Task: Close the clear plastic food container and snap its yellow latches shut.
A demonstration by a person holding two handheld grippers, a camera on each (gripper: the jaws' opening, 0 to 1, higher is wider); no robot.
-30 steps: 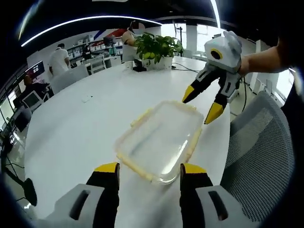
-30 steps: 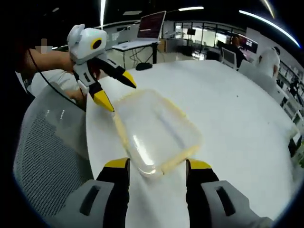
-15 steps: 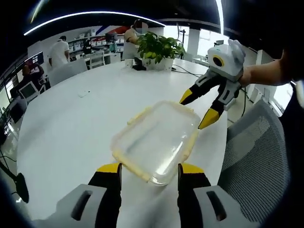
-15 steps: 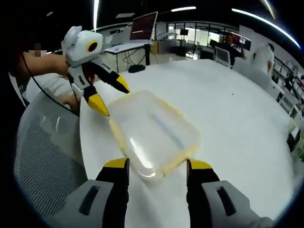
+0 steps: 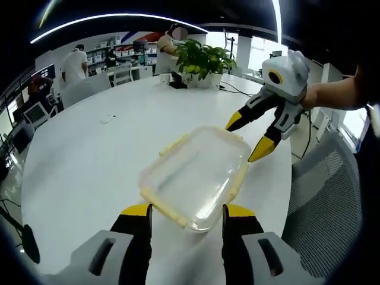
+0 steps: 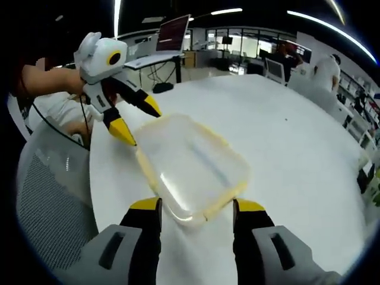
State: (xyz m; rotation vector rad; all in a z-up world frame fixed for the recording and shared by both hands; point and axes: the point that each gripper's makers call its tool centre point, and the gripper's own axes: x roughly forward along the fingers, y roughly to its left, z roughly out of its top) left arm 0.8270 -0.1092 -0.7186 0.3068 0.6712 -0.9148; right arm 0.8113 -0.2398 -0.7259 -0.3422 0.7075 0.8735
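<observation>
White worktop (image 5: pixel 89 160) carries the clear container (image 5: pixel 195 175), lid on, between both grippers. Left gripper (image 5: pixel 185 214) fingers spread wide around its near end; right gripper (image 6: pixel 193 209) fingers likewise spread at the opposite end.

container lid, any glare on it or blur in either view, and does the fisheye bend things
Left gripper view: soft pale sheen on the container lid, edges sharp, the table rim bowed by the fisheye. Right gripper view: a bright glare streak near the container's close end, ceiling light strips curved, no motion blur.
</observation>
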